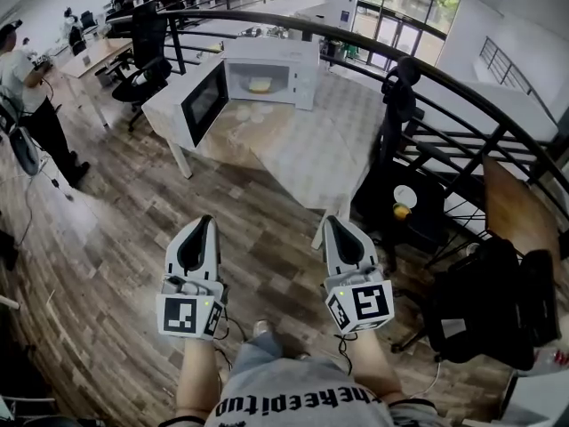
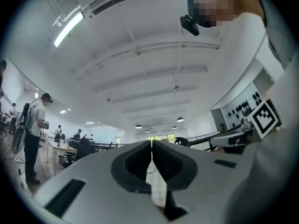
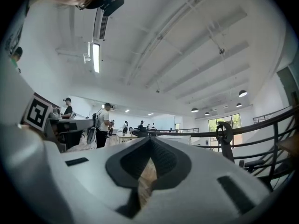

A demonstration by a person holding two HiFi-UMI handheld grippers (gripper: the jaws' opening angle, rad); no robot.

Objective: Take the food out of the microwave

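Observation:
The white microwave (image 1: 271, 69) stands on a cloth-covered table (image 1: 307, 154) far ahead, its door (image 1: 204, 101) swung open to the left. A pale yellow food item (image 1: 260, 84) lies inside the lit cavity. Both grippers are held low near my body, well short of the table and side by side over the wooden floor. My left gripper (image 1: 206, 221) is shut with nothing between its jaws, and its tips (image 2: 152, 143) meet. My right gripper (image 1: 332, 221) is also shut and empty, its jaws (image 3: 150, 140) pressed together.
A curved black railing (image 1: 462, 87) runs along the right behind the table. A black stand (image 1: 404, 198) with a yellow object sits right of the table, and a black bag (image 1: 489, 301) lies at the far right. A person (image 1: 31, 105) stands at left near desks and office chairs (image 1: 142, 74).

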